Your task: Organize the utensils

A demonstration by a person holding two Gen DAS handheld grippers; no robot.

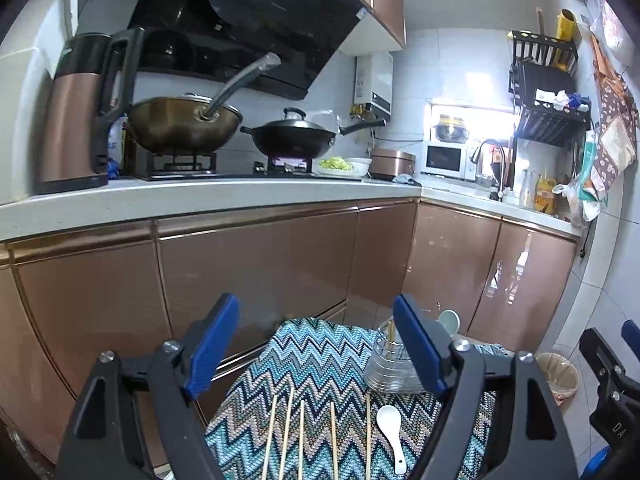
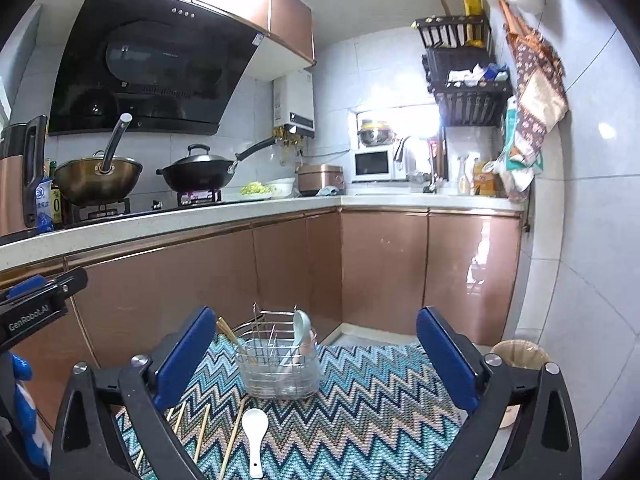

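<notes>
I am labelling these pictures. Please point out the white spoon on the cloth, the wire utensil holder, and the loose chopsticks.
white spoon (image 2: 254, 420), right wrist view, on its bowl.
wire utensil holder (image 2: 280, 376), right wrist view, on its front wall.
loose chopsticks (image 1: 301, 436), left wrist view, on the middle stick's shaft.

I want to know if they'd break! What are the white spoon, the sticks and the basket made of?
White spoon: glossy, likely ceramic, maybe plastic. Chopsticks: pale tan, matte, probably bamboo or wood. Basket: thin shiny metal wire, with what looks like a clear plastic liner.
</notes>
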